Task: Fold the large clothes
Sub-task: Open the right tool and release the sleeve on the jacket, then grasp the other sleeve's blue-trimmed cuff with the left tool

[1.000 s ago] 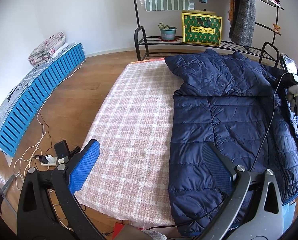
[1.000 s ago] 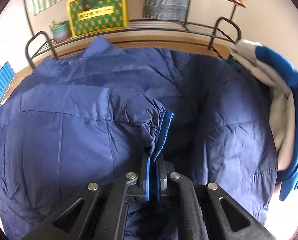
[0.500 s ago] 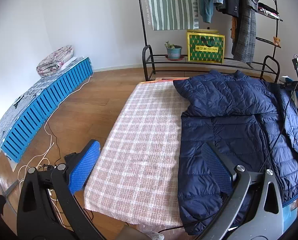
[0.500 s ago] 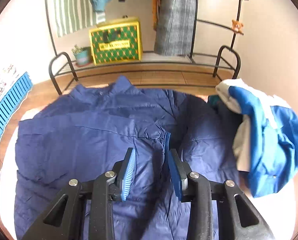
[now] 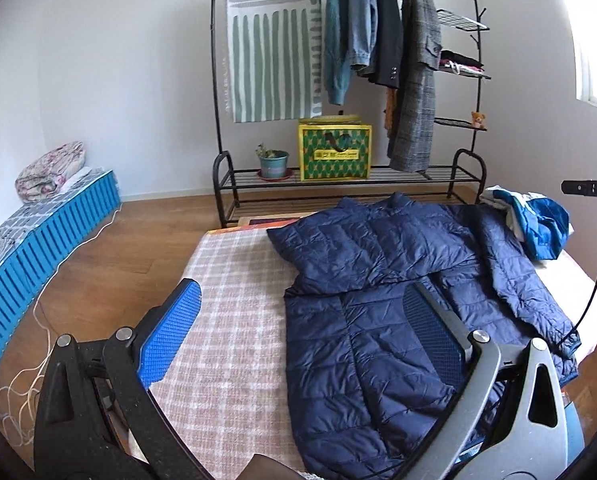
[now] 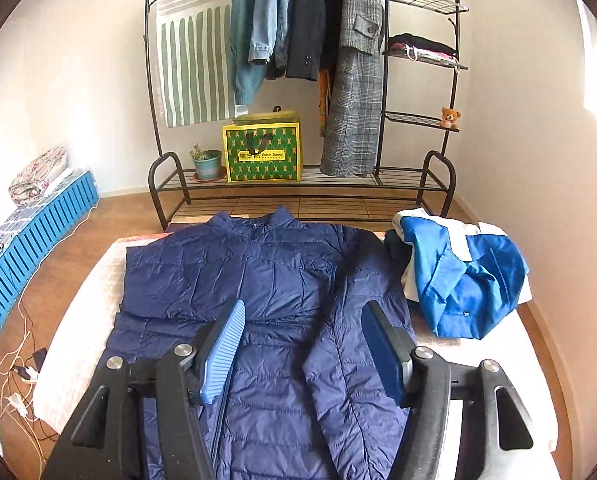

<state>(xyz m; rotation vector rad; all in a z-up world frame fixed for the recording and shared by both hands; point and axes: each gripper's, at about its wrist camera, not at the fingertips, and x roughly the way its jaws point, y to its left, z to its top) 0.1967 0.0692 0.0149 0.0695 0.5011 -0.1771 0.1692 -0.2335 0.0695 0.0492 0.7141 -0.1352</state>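
A navy quilted jacket (image 6: 274, 304) lies flat on a table covered with a pink-and-white checked cloth (image 5: 234, 320). Its collar points toward the far edge, and one sleeve is folded across the chest so that its cuff ends near the middle of the body. The other sleeve runs down the jacket's right side toward the near corner of the table. The checked cloth is bare to the jacket's left.

The right gripper (image 6: 304, 354) hangs above the lower half of the jacket, jaws spread wide and holding nothing. The left gripper (image 5: 298, 338) hangs over the jacket's left edge, also spread wide and empty; one blue pad sits over the cloth, the other over the quilted fabric. Whether either touches the fabric is hard to judge from these angles.

Just beside the jacket's right shoulder lies a crumpled blue-and-white garment (image 6: 462, 276). Beyond the table stands a black clothes rack (image 6: 446, 176) with hanging coats, a green-and-yellow bag (image 6: 262, 154) and a potted plant (image 6: 207, 163) on its lower shelf.
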